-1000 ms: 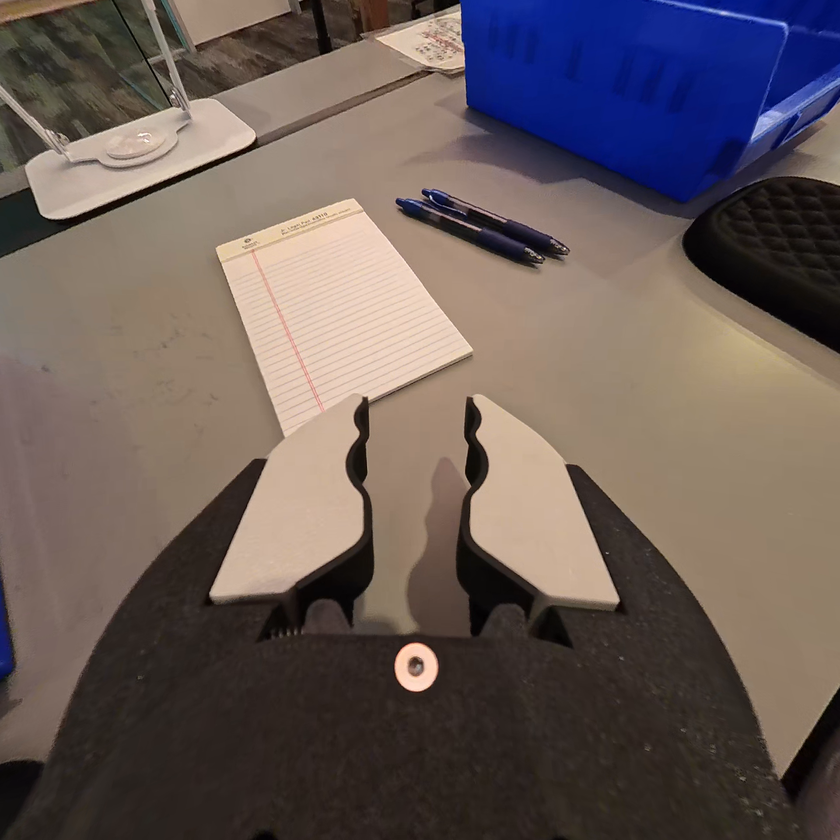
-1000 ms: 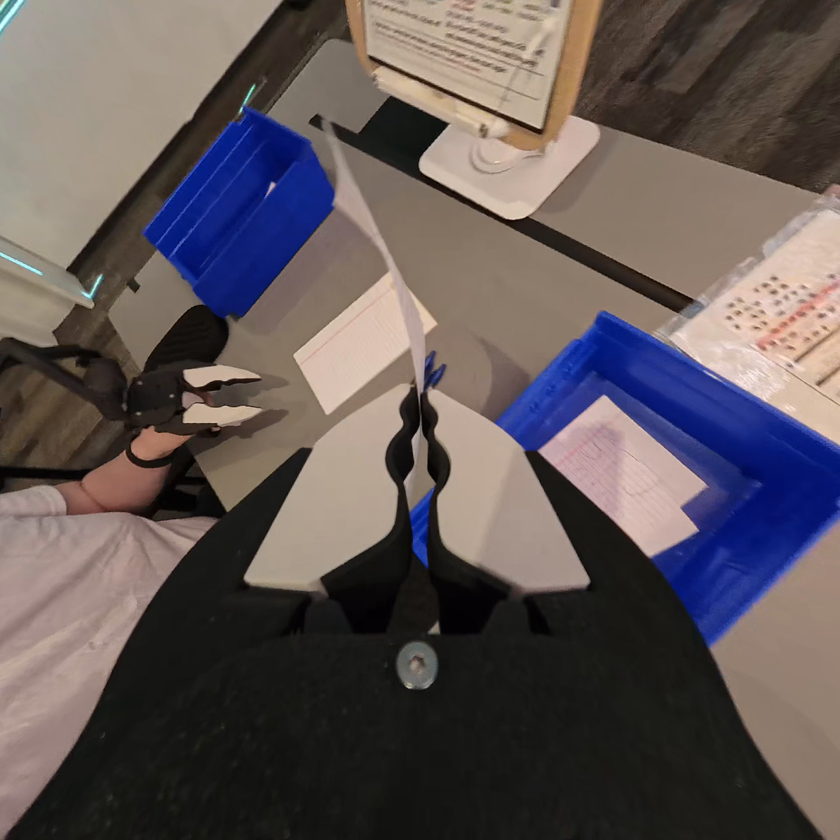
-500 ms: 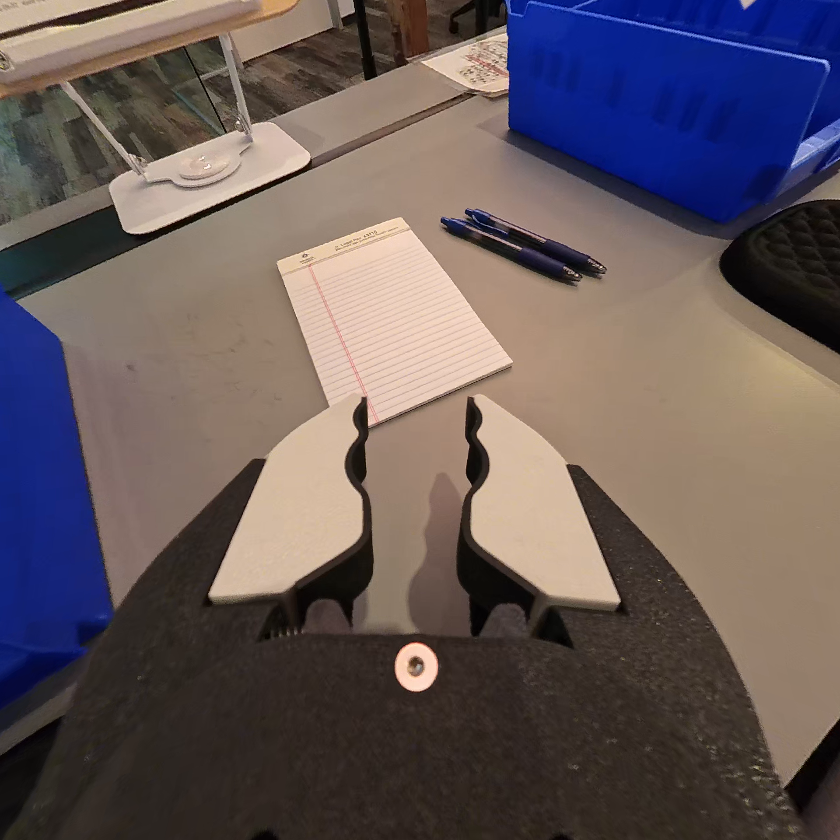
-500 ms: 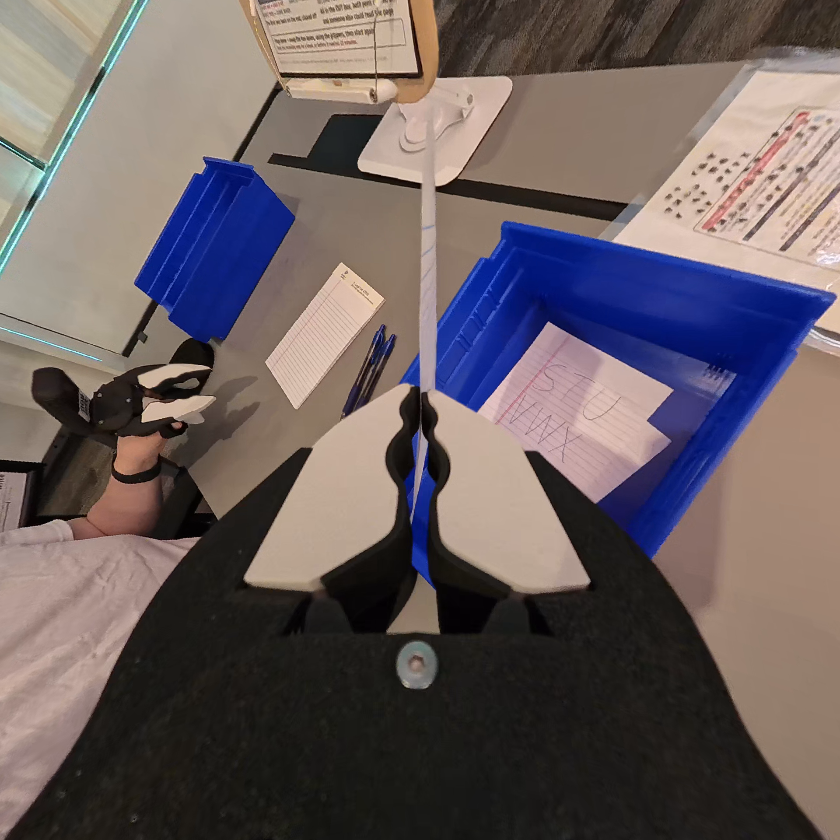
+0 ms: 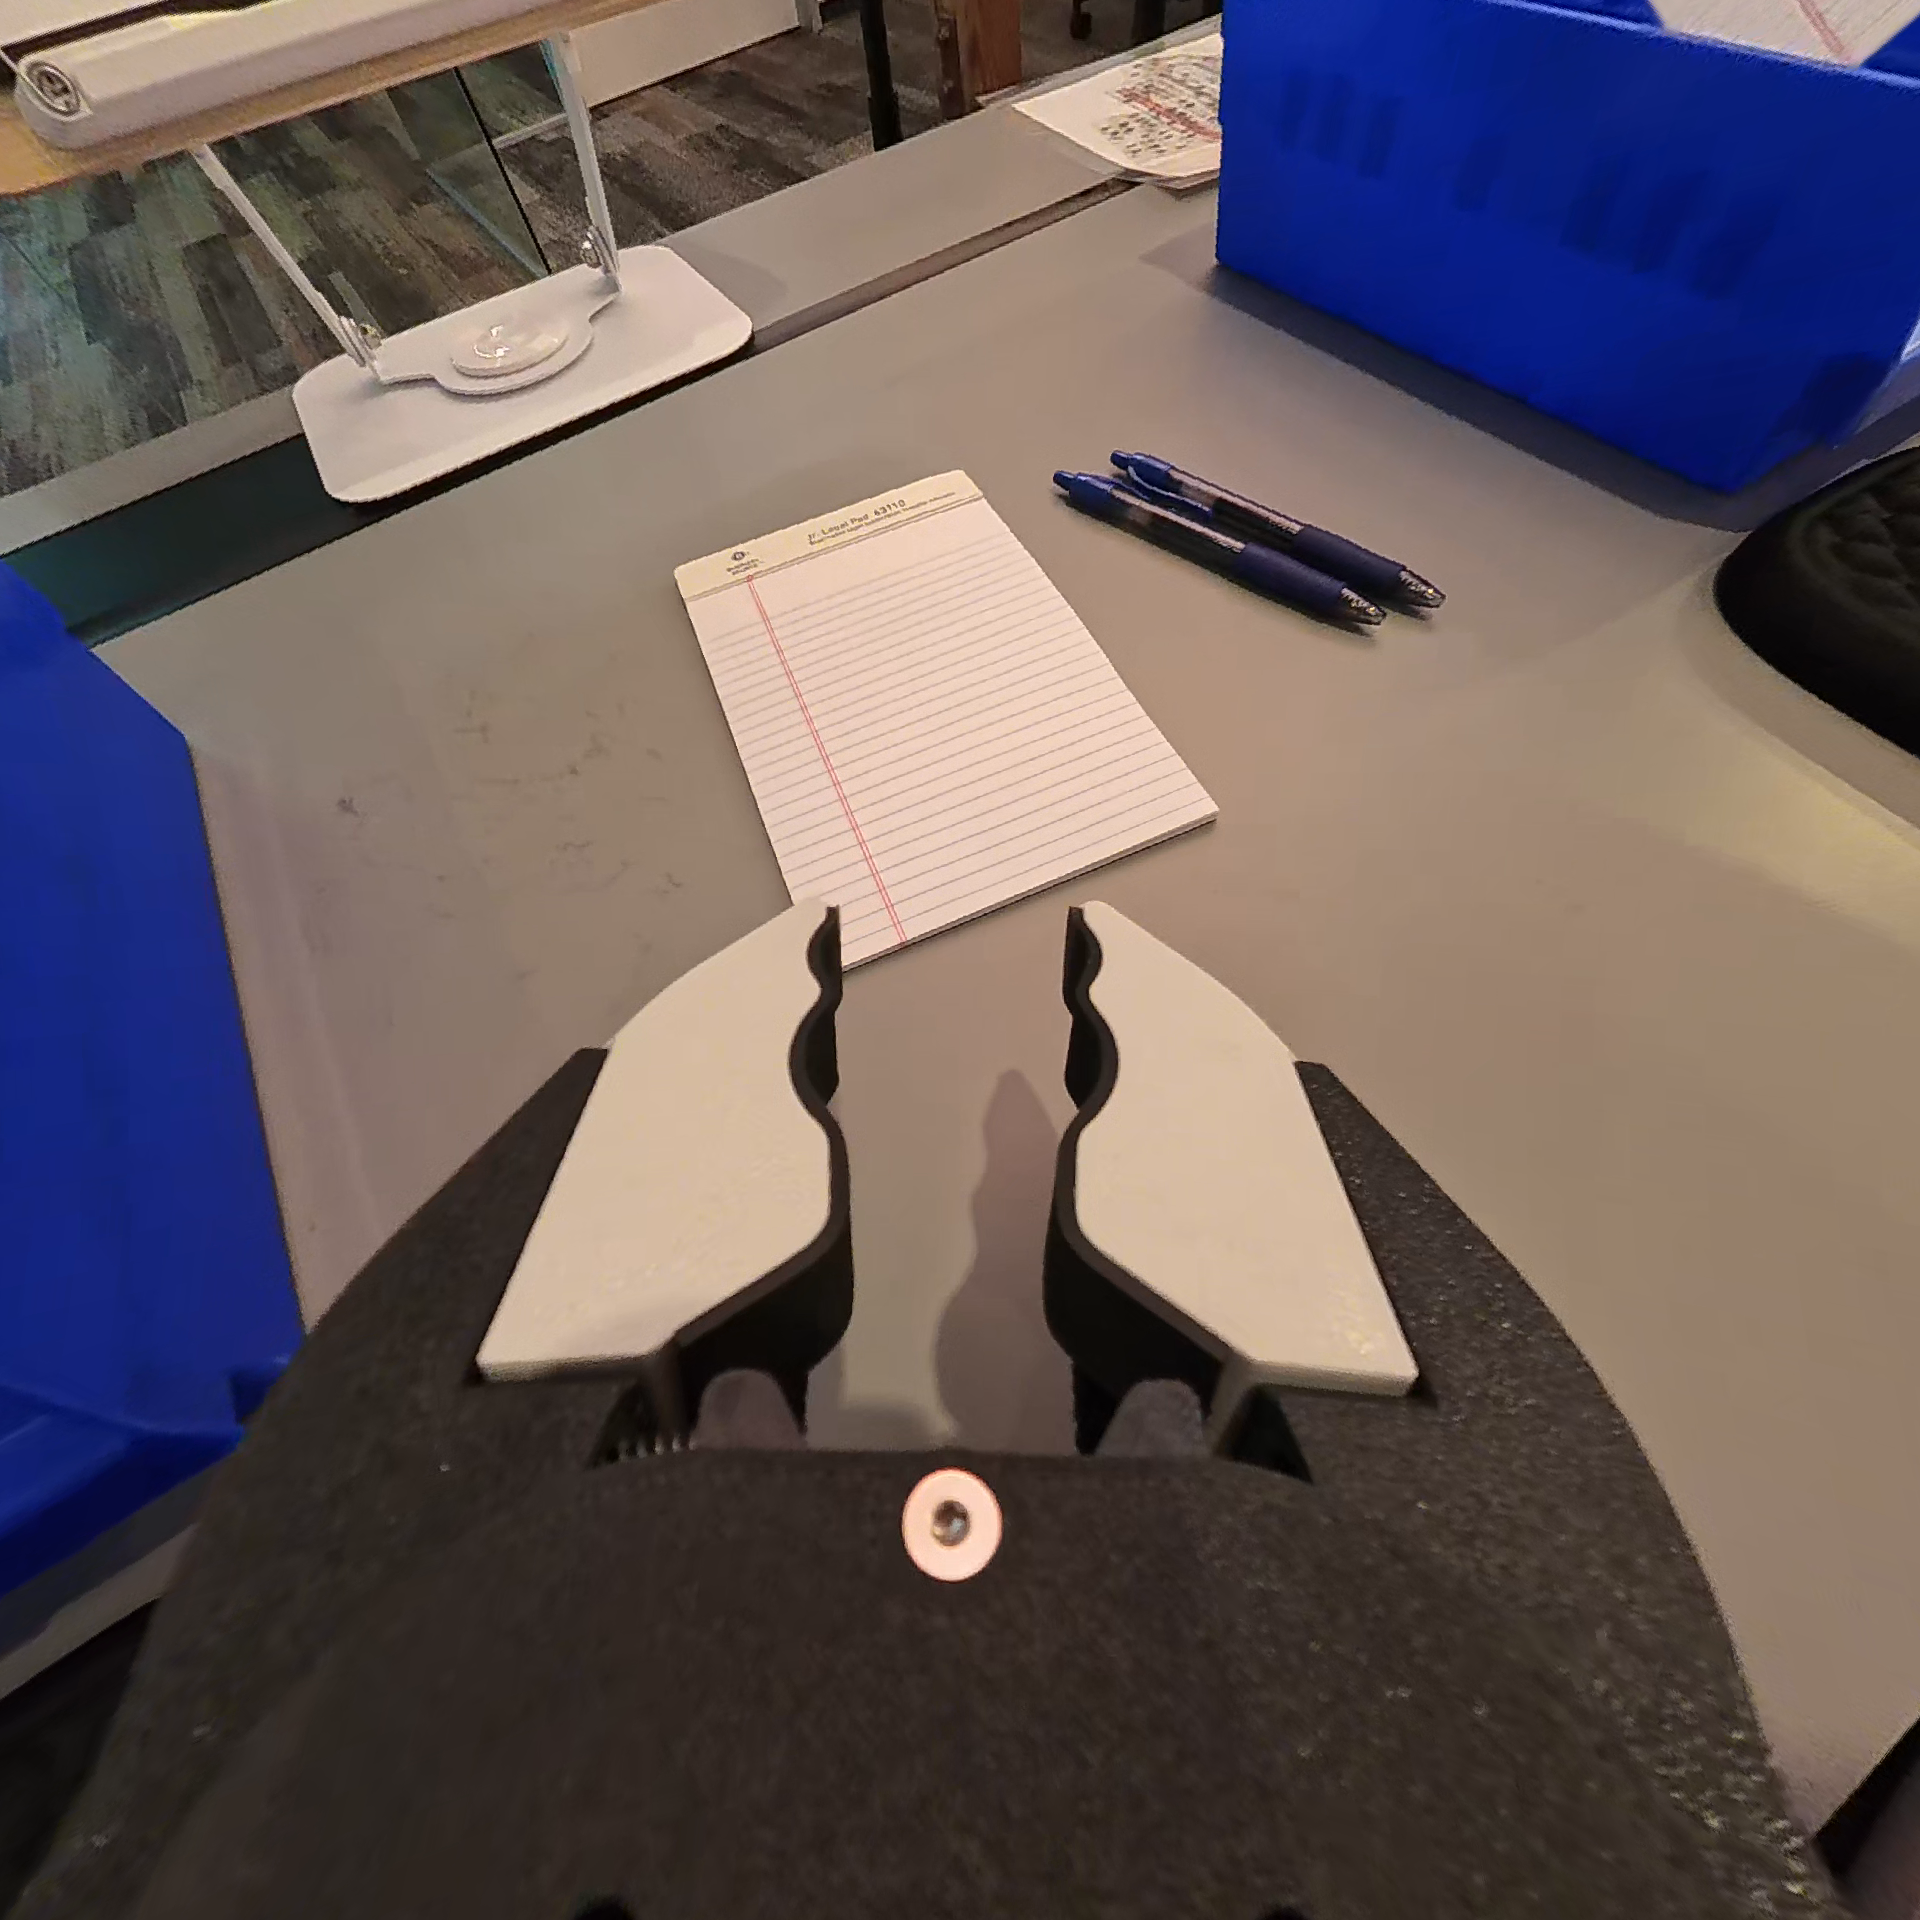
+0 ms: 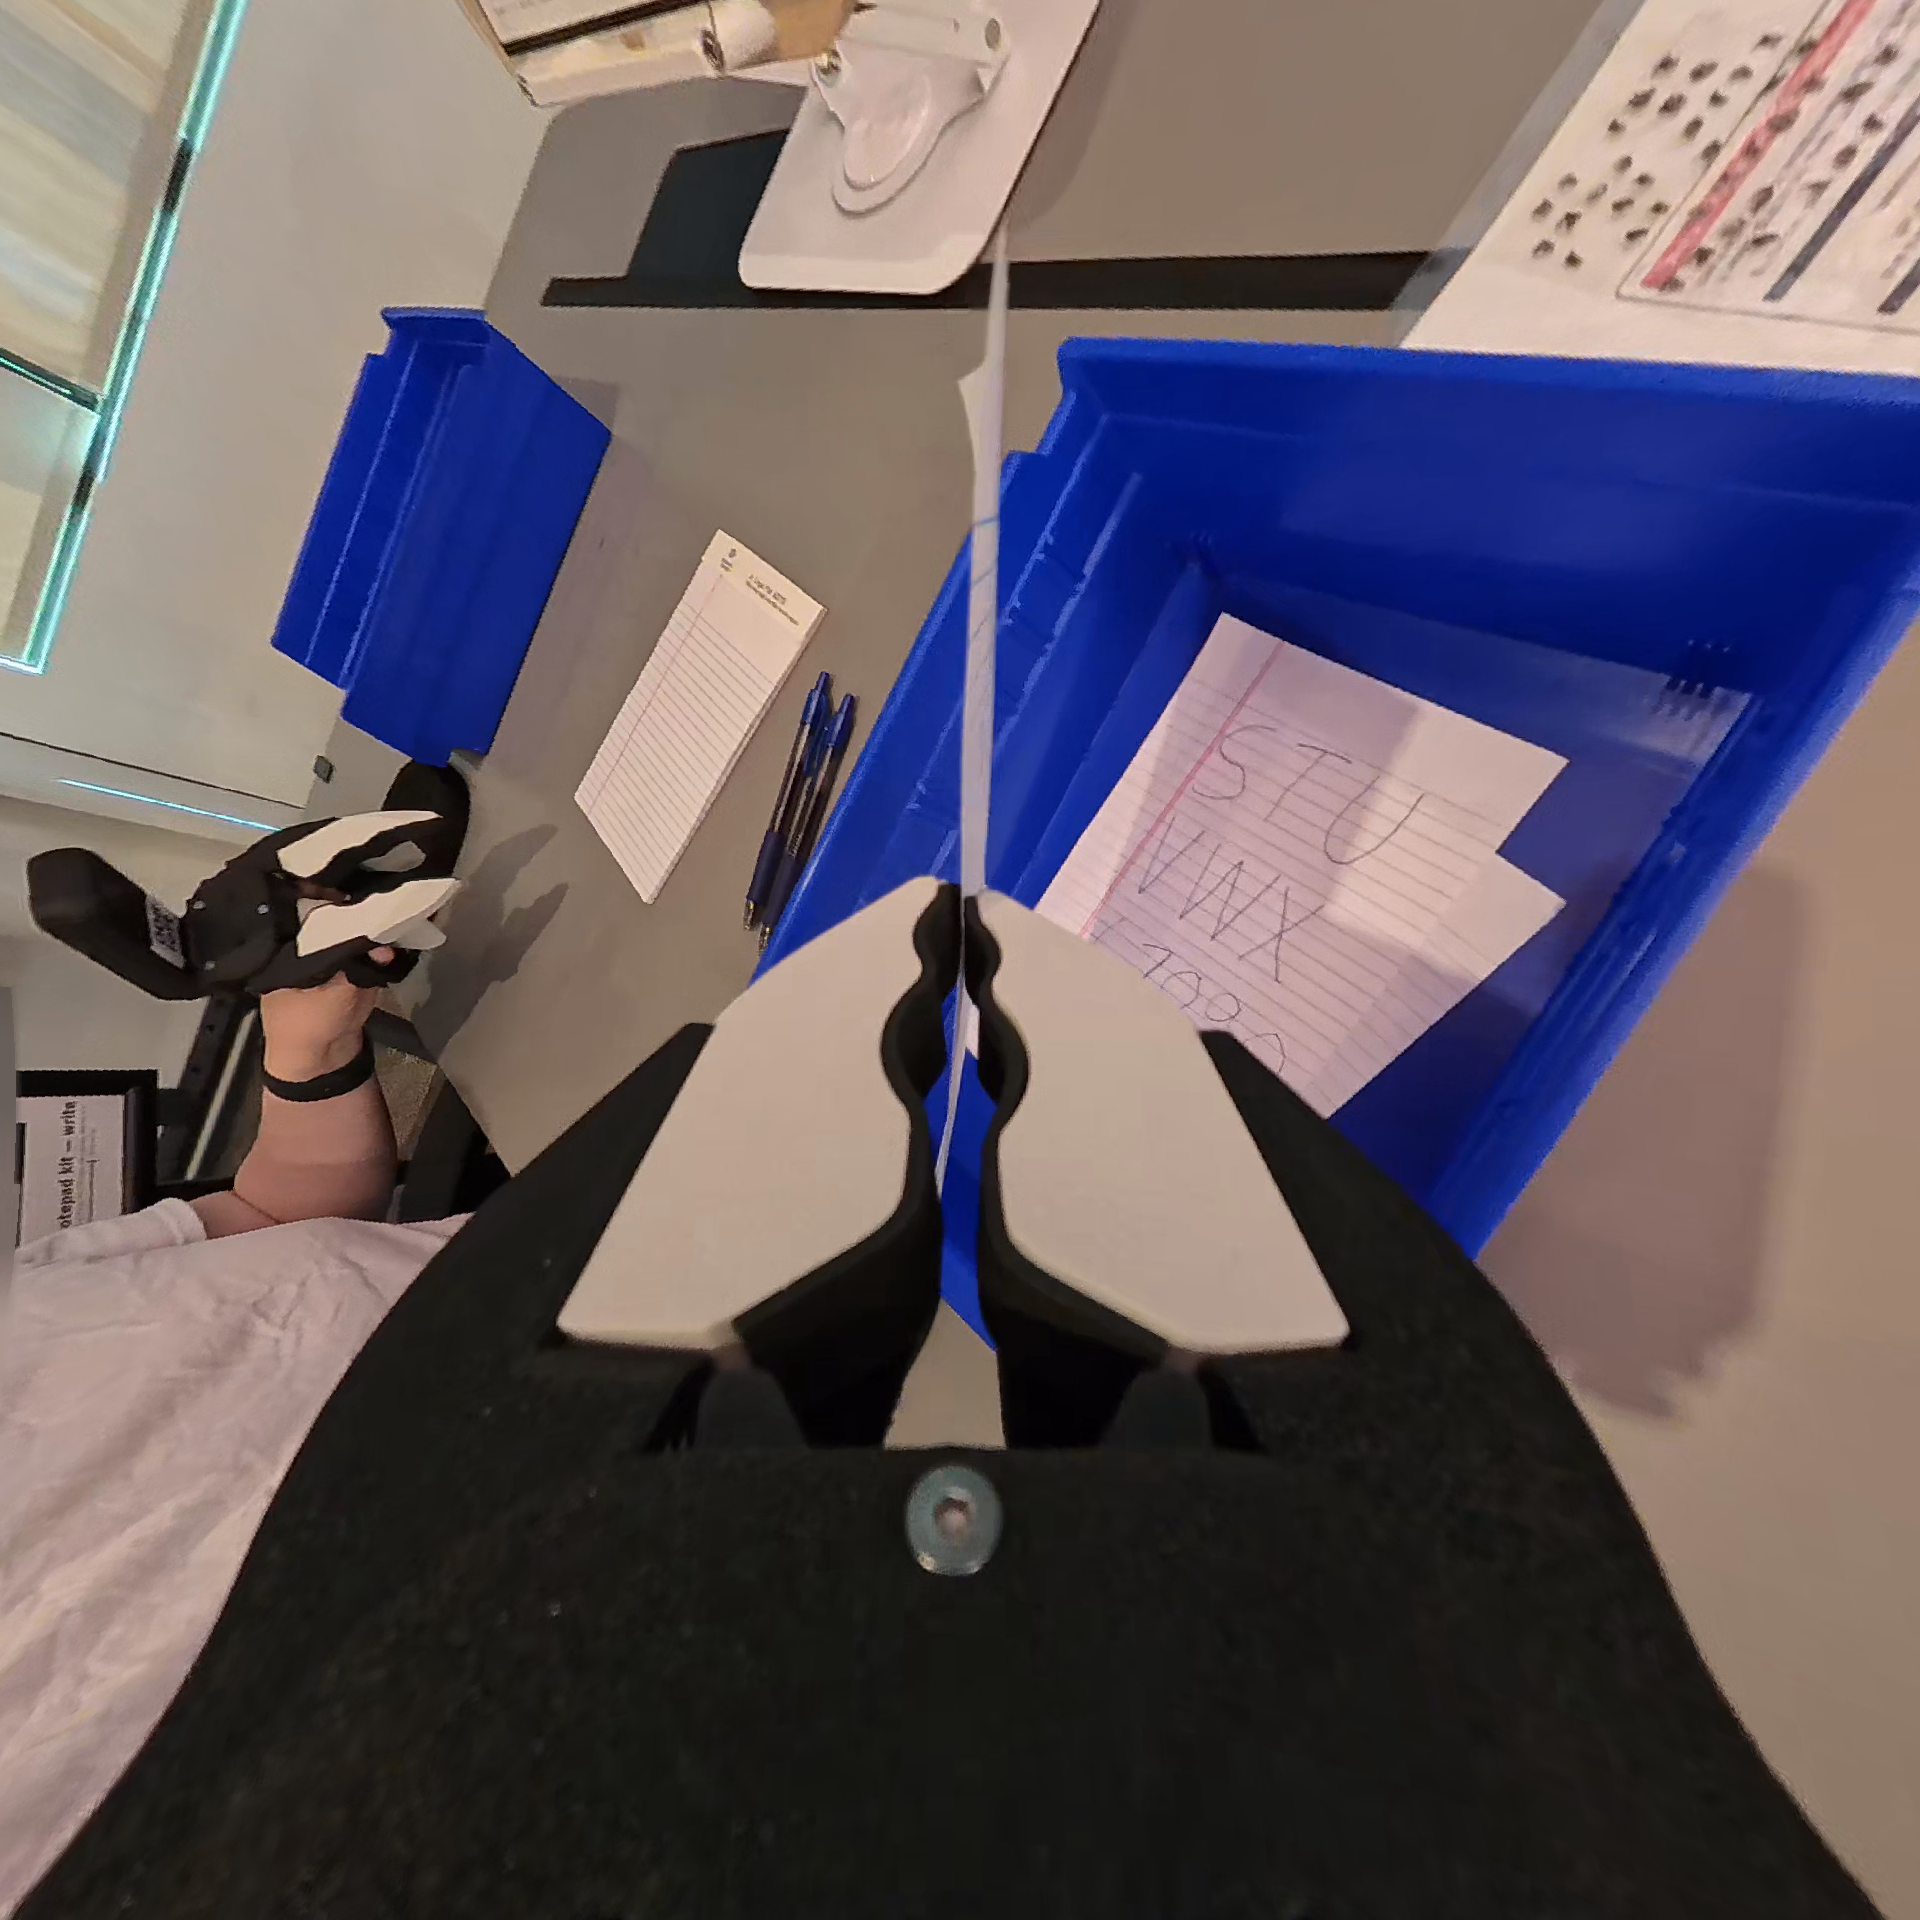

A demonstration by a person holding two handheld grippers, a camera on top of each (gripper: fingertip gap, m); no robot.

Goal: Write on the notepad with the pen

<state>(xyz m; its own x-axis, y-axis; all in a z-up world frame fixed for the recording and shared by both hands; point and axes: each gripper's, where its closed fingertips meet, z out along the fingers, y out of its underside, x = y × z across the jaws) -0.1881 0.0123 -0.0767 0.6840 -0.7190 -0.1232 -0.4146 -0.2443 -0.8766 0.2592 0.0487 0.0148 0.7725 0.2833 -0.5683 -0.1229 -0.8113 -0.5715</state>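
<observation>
Right wrist view shows the right claw (image 6: pixel 961 914) clenched on a loose sheet of lined paper (image 6: pixel 982 665), seen edge-on and rising from between the fingers, held above the open blue bin (image 6: pixel 1714 436) where other written sheets (image 6: pixel 1340 821) already lie. The step in hand looks like dropping this sheet into that bin. To do it well, I would bring the sheet's lower edge inside the bin walls, tip it flatter over the sheets there and only then let go, since a thin sheet released high and on edge may drift out over the rim. The notepad (image 5: pixel 925 717) lies flat on the grey bench (image 5: pixel 1455 935), its top page blank, with two blue pens (image 5: pixel 1247 535) side by side just to its right, between the pad and the bin. The left claw (image 5: pixel 948 914) is released and empty, hovering low over the bench with its tips near the pad's near edge; it is well placed to pin that edge once writing starts. A second blue bin (image 6: pixel 436 540) sits left of the pad and a white stand base (image 5: pixel 520 364) beyond it. Judged from the blank page, the next round of writing has not begun, and a pen must be picked up first.
</observation>
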